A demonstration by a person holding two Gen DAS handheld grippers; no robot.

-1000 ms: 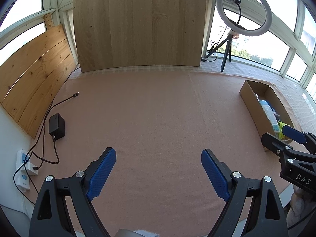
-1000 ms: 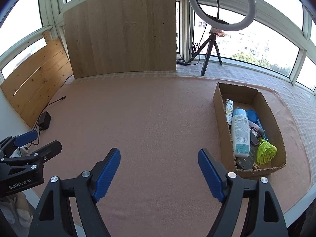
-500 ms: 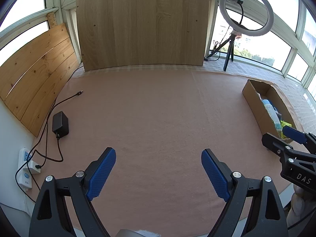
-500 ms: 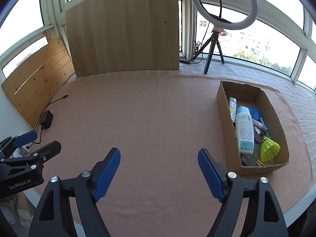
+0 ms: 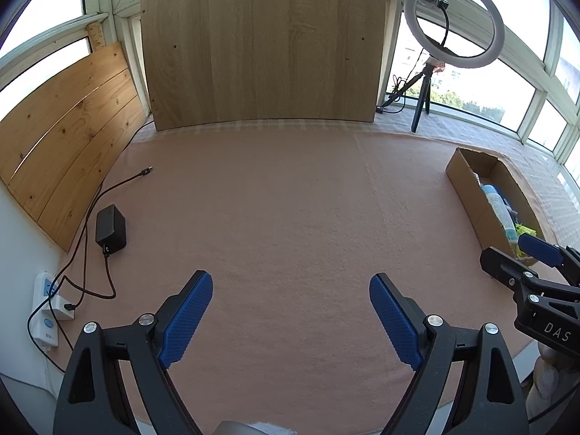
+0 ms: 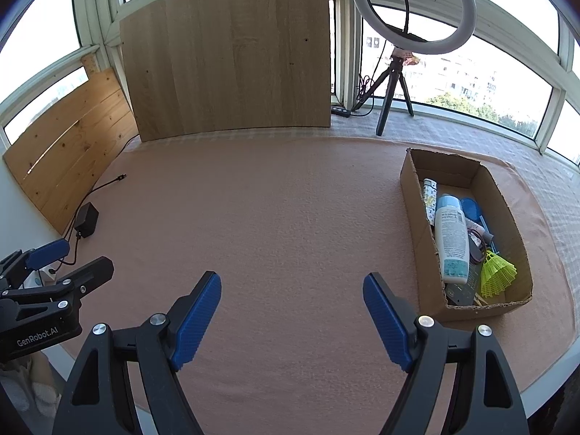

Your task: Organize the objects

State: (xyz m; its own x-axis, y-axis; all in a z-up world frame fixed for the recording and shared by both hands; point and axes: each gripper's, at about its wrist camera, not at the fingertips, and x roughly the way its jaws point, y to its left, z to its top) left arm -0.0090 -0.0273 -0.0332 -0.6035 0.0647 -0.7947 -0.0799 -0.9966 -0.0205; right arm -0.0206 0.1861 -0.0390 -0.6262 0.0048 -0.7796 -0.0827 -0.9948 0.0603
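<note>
The left gripper (image 5: 291, 302) and right gripper (image 6: 292, 302) hover spread wide, grasping nothing. The cardboard box (image 6: 413, 195) at right holds a white bottle (image 6: 450, 243) and yellow shuttlecock (image 6: 497, 269).

A brown cardboard box (image 6: 417, 232), open at the top with its rim roughly cut, is set lengthwise on the pink cloth at the right of the table. Inside it, a white bottle with a pale blue cap (image 6: 450, 239) is laid flat against the left wall, its cap turned toward the far end. A small patterned tube (image 6: 430, 195) is tucked beside that wall, further back. A round blue lid (image 6: 470, 207) is seen just right of the bottle's cap. A neon yellow shuttlecock (image 6: 496, 272) is lying on its side near the front corner. Dark items are wedged between bottle and shuttlecock; what they are cannot be told.
</note>
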